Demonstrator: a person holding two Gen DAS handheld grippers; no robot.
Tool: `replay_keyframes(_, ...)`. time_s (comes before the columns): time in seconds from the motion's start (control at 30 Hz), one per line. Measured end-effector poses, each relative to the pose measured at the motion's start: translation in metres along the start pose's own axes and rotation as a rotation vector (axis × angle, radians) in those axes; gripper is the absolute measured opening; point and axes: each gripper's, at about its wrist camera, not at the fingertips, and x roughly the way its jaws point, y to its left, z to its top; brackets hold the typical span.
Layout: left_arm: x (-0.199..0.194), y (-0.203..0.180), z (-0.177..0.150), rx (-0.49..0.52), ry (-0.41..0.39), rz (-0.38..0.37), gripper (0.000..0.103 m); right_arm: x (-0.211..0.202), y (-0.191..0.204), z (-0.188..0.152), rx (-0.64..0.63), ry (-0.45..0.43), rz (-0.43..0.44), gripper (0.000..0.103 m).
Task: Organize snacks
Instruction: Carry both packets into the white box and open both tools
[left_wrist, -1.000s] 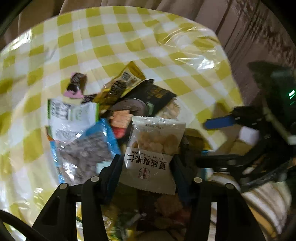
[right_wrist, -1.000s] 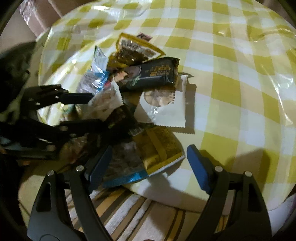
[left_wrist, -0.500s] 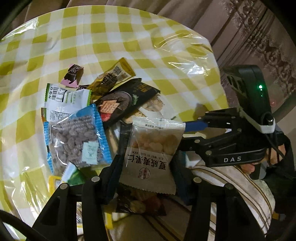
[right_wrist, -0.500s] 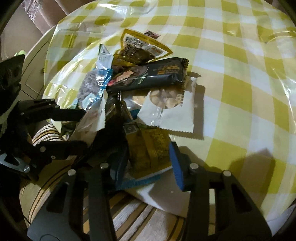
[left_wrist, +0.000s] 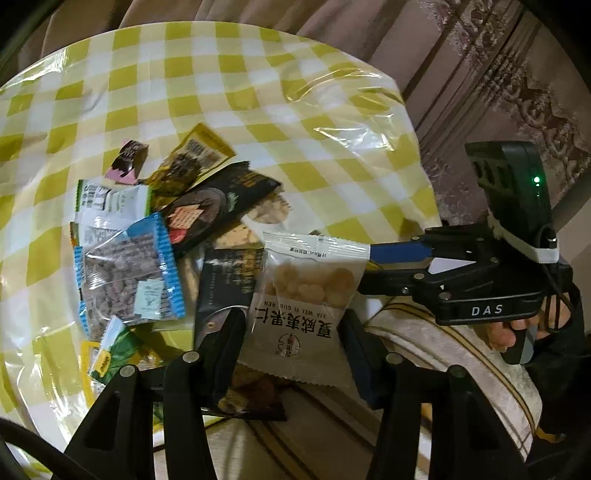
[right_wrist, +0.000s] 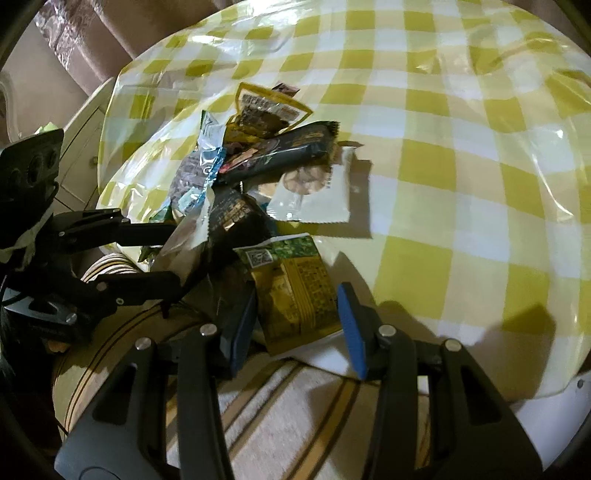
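Observation:
A heap of snack packets lies near the edge of the yellow checked table (left_wrist: 258, 92). My left gripper (left_wrist: 291, 343) is shut on a white nut packet (left_wrist: 303, 295) and holds it above the heap. The right wrist view shows the same left gripper (right_wrist: 173, 254) and the white nut packet (right_wrist: 184, 240) edge-on. My right gripper (right_wrist: 295, 332) is shut on a yellow-green packet (right_wrist: 295, 291) at the table's edge. In the heap are a blue packet of dark nuts (left_wrist: 125, 273), a black cracker packet (left_wrist: 214, 210) and a yellow-brown packet (left_wrist: 192, 158).
A striped cushion (left_wrist: 443, 350) sits below the table edge, under both grippers. A hand (left_wrist: 517, 328) grips the right tool's handle. Patterned curtains (left_wrist: 517, 92) hang behind. A pale cabinet (right_wrist: 81, 155) stands left of the table. A white clear-window packet (right_wrist: 314, 195) lies beside the heap.
My right gripper's jaws have come together on the yellow-green packet, which has slid toward the table edge. Both grippers have drawn back from the heap; the left still holds the white packet.

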Motion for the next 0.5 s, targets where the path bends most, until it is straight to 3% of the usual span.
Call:
replay_keyframes(0.27, 0.013, -0.044, 0.012, 0.079, 0.015, -0.033, 0.054, -0.039, -0.028, -0.028, 0.086, -0.064, -0.033, 0.048)
replay_keyframes(0.5, 0.043, -0.123, 0.031, 0.236, 0.060, -0.109, 0.054, -0.087, -0.081, -0.083, 0.214, -0.113, -0.130, 0.048)
